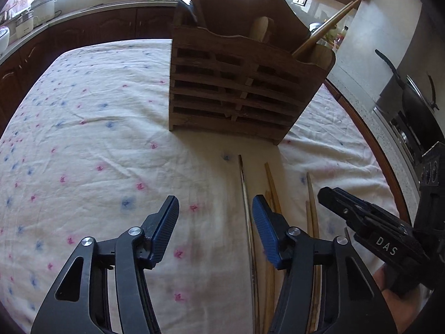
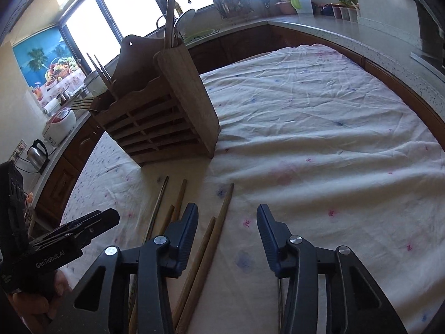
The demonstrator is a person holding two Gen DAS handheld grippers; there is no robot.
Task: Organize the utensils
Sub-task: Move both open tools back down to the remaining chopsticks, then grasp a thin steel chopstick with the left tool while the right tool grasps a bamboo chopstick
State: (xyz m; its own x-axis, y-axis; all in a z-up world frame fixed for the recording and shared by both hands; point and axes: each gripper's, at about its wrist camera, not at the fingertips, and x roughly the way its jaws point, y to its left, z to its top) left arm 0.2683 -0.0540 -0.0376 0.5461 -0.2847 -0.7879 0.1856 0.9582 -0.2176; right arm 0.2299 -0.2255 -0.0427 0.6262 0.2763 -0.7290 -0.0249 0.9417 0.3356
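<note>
Left gripper (image 1: 215, 228) wide apart, empty, above floral tablecloth (image 1: 83, 139). Loose chopsticks (image 1: 250, 222) lying between both tools, just before slatted wooden utensil holder (image 1: 236, 83). Right gripper (image 2: 228, 239) spread wide, empty. Risk: thin sticks rolling or pinched in pairs; cloth snagging. Plenty of bare cloth rightward.

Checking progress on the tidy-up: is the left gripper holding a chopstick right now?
No, the left gripper has its jaws apart with nothing between them, and the chopsticks lie on the tablecloth.

Loose chopsticks (image 2: 215, 239) before wooden caddy (image 1: 244, 83)
</note>
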